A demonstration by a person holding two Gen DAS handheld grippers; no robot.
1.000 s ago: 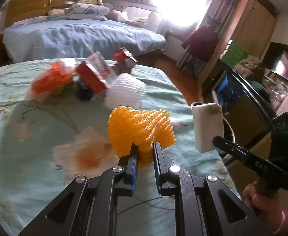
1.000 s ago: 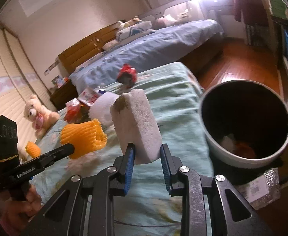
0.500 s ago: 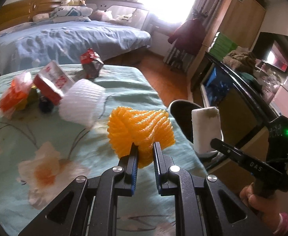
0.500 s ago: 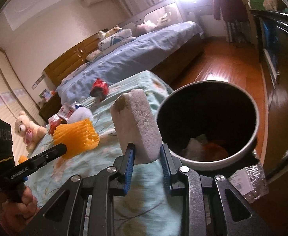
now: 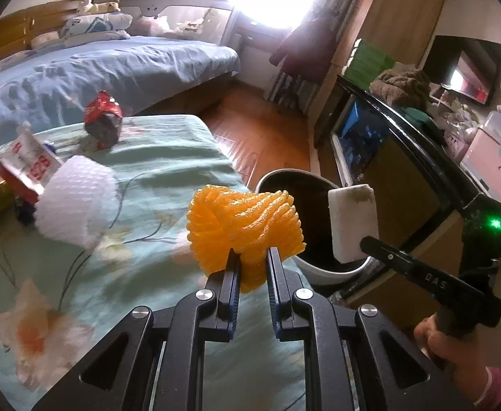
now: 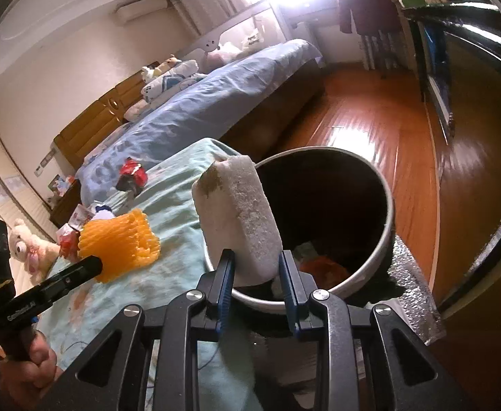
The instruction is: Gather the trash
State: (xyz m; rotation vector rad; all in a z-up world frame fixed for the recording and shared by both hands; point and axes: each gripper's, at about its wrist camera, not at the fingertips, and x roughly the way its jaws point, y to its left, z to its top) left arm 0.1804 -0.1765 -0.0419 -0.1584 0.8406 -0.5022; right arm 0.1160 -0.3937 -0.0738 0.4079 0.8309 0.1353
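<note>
Orange foam fruit netting (image 5: 245, 229) is sitting pinched in the left gripper (image 5: 253, 267), while the right gripper (image 6: 255, 267) is clamping a white, stained sponge block (image 6: 238, 219). Both have been swinging from the floral teal bedspread (image 5: 154, 171) toward the round dark trash bin (image 6: 385, 226), which now is lying directly beyond the sponge, so dropping looks imminent.

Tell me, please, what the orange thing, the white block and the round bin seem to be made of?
Orange thing: probably soft foam netting, matte; its ribbed mesh shows, squeezed in the left tongs.
White block: likely porous foam or sponge, with a grainy surface and a stained corner, held in the right tongs.
Bin: smooth pale wall, perhaps plastic; uncertain.
</note>
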